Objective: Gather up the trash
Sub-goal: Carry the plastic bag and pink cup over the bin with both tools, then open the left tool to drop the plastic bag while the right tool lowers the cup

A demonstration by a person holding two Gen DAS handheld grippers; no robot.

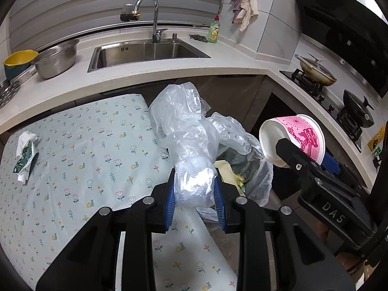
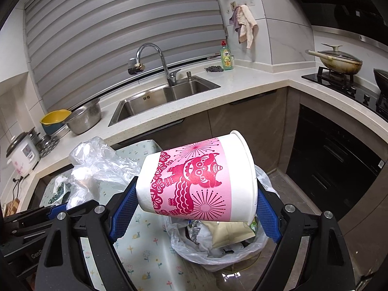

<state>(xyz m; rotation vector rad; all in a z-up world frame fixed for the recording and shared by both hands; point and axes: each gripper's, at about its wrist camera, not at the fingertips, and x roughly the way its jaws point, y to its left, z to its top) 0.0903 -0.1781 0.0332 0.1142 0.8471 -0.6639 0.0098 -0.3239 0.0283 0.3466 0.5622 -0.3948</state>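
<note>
- A table covered by a pale floral cloth (image 1: 80, 150) is seen in front of a white kitchen counter (image 1: 145, 72), into which a steel sink (image 1: 148, 52) with a curved tap (image 1: 148, 2) is set.
- A metal colander (image 1: 55, 58) and a yellow bowl (image 1: 19, 59) are stood left of the sink; a green dish-soap bottle (image 1: 214, 30) is placed to its right, under cloths (image 1: 245, 8) hung on the wall.
- A lidded pan (image 2: 339, 60) is rested on the hob at the right.
- A crumpled clear plastic bag (image 1: 191, 165) is pinched between the blue pads of the left gripper (image 1: 195, 194), above the table's edge.
- A white paper cup with a pink print (image 2: 196, 181) is clamped on its side by the right gripper (image 2: 194, 206), bottom and rim against the pads, directly over the bin.
- A bin lined with a clear bag (image 2: 218, 245) is seen beside the table; paper and wrappers are held inside it.
- A crumpled green wrapper with tissue (image 1: 25, 155) is left lying on the cloth at the far left.
</note>
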